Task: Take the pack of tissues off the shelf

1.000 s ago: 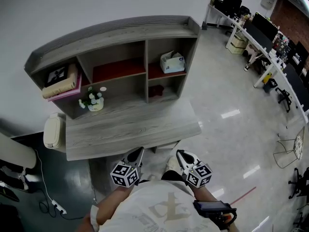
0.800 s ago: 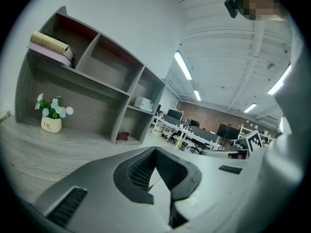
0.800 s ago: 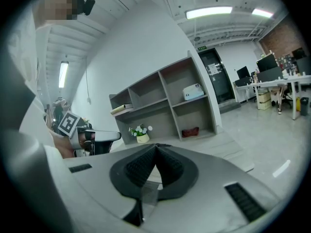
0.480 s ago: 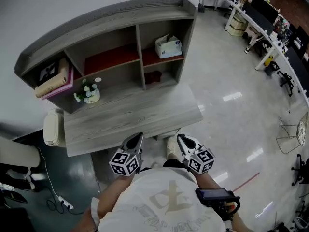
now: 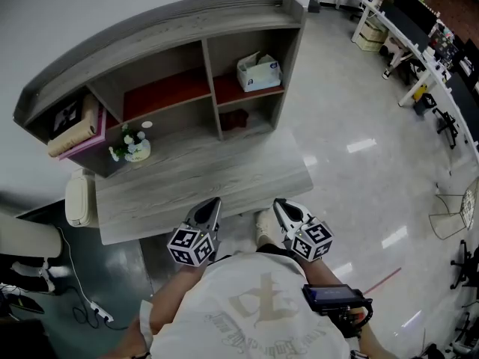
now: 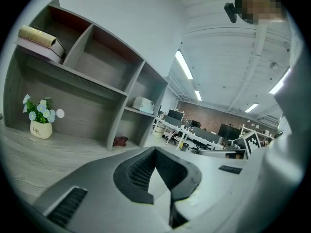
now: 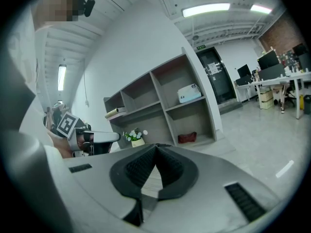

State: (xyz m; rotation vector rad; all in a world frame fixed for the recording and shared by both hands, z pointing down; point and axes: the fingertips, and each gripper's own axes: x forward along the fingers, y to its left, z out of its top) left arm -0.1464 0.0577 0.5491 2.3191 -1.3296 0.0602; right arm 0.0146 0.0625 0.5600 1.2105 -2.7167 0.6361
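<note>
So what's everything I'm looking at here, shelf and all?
shelf unit: one, grey wood with red back panels, against the white wall
pack of tissues: one, pale, upper right compartment
beige roll: one, on a pink board, left compartment
flower pot: one, white with white flowers, on the desk below the left compartment
small dark red thing: one, lower right compartment, too small to identify
desk: one, grey wood, in front of the shelf unit
office desks with screens: several, white, far right
left gripper: one, grey with a marker cube, shut, empty
right gripper: one, same look, shut, empty
</note>
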